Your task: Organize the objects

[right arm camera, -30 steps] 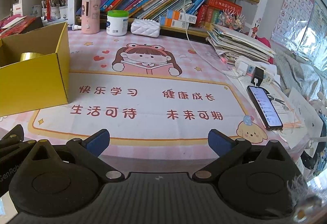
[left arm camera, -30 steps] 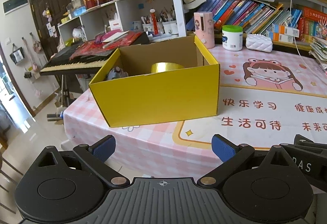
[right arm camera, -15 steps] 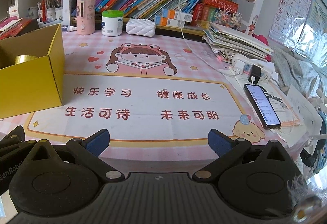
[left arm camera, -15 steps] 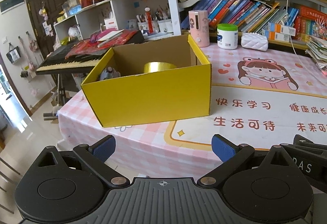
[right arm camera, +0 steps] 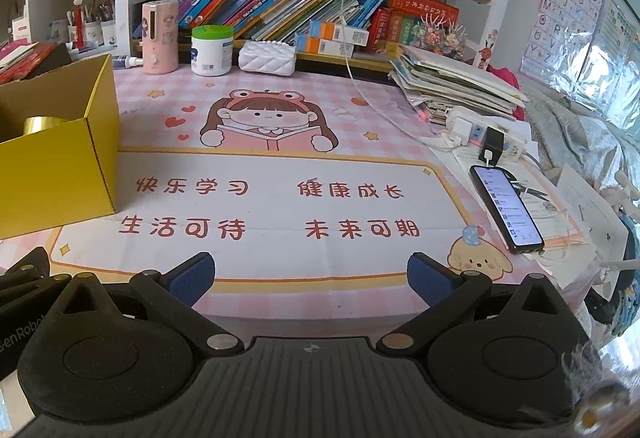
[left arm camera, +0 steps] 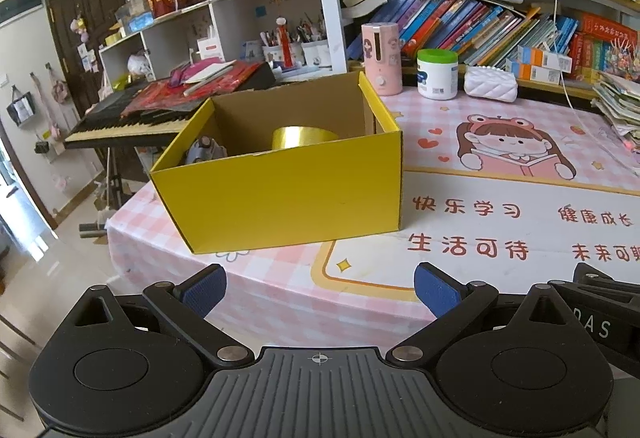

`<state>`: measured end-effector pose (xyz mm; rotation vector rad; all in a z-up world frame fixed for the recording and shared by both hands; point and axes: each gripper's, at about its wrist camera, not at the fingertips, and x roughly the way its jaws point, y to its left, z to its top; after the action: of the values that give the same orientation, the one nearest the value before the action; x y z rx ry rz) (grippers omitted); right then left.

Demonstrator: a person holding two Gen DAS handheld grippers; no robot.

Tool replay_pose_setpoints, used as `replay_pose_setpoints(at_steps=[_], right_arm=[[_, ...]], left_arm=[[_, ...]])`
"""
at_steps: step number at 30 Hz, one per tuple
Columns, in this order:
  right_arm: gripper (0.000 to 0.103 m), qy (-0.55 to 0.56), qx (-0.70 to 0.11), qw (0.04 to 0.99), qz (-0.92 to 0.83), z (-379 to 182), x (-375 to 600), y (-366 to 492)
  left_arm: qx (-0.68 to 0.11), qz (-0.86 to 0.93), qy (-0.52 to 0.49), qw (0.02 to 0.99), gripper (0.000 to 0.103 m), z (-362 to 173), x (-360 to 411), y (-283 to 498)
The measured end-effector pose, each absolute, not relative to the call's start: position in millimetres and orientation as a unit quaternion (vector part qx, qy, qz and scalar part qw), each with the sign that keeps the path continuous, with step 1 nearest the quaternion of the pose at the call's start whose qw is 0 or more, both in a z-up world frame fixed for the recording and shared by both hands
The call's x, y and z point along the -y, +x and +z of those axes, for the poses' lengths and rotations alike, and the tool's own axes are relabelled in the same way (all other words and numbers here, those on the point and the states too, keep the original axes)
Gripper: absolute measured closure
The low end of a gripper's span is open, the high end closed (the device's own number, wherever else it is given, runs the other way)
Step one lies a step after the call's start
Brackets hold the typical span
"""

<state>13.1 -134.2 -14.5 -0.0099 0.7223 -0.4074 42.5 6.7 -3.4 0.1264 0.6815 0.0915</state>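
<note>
Jaws spread wide on both the left gripper [left arm camera: 320,288] and right gripper [right arm camera: 311,276], gripping nothing; we're hovering near the yellow box [left arm camera: 288,194], apparently between picks, scouting the next item.

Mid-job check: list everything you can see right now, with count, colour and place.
box: 1, yellow, table's left end
tape roll: 1, gold, inside box
grey object: 1, inside box, left corner; unidentifiable
desk mat: 1, pink and white, covering table
dispenser: 1, pink, back of table
jar: 1, white with green lid, beside dispenser
pouch: 1, white quilted, right of jar
phone: 1, black, screen lit, right edge
paper stack: 1, back right
left gripper: open, empty
right gripper: open, empty
</note>
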Motion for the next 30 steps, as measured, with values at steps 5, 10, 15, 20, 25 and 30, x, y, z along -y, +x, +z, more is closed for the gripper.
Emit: replay_pose_setpoints(at_steps=[5,10,15,20,25,30], right_arm=[[0.0,-0.004,-0.349,0.915,-0.202,-12.8,136.0,12.2],[0.0,-0.003,-0.347,0.915,-0.204,-12.0,135.8,11.1],[0.0,-0.003,-0.347,0.915,-0.204,-11.6,135.6,10.6],[0.0,-0.003,-0.347,0.916,-0.202,-10.6,133.3,10.4],[0.0,-0.005,-0.347,0.917,-0.199,-10.4,130.4,10.7],[0.0,-0.004,-0.346,0.917,-0.197,-10.8,129.2,10.5]], left_arm=[[-0.332,0.041,0.062,0.94,0.002,-2.1,-4.7,42.6],[-0.331,0.038,0.061,0.941,0.002,-1.0,-5.2,42.4],[-0.33,0.039,0.062,0.941,0.002,-0.7,-5.4,41.6],[-0.33,0.042,0.061,0.941,0.002,-0.1,-7.8,41.0],[-0.33,0.043,0.061,0.941,0.002,-0.1,-9.9,40.4],[-0.327,0.04,0.053,0.943,0.002,0.2,-13.1,39.0]])
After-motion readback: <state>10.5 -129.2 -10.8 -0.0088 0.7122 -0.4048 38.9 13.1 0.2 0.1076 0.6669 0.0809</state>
